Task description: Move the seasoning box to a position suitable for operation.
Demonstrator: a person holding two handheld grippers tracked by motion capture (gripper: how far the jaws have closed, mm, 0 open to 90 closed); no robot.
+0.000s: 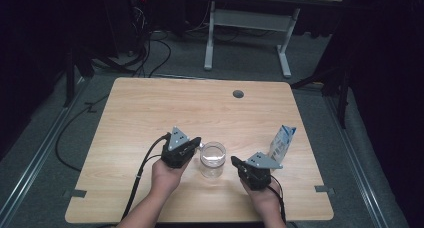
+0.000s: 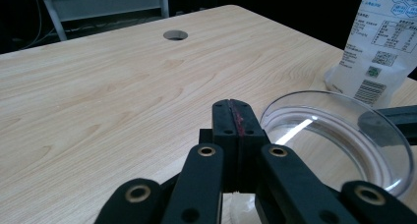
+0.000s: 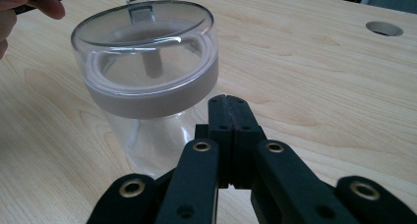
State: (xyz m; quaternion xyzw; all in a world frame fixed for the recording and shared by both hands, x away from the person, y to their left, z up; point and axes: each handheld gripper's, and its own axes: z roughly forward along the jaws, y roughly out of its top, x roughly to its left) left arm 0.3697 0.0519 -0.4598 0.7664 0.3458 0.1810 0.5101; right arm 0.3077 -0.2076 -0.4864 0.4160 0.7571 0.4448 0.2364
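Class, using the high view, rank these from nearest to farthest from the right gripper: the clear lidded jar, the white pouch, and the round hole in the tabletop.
From the right gripper:
1. Clear lidded jar, just to its left, between the two grippers.
2. White pouch, standing to its right, a little farther back.
3. Round hole, far back on the table.

Lit table (image 1: 150, 108), dark surroundings, glare on jar (image 3: 147, 62).

A clear glass jar (image 1: 213, 159) is stood upright on the wooden table. It is closed by a transparent lid (image 3: 142, 30) with a grey band.
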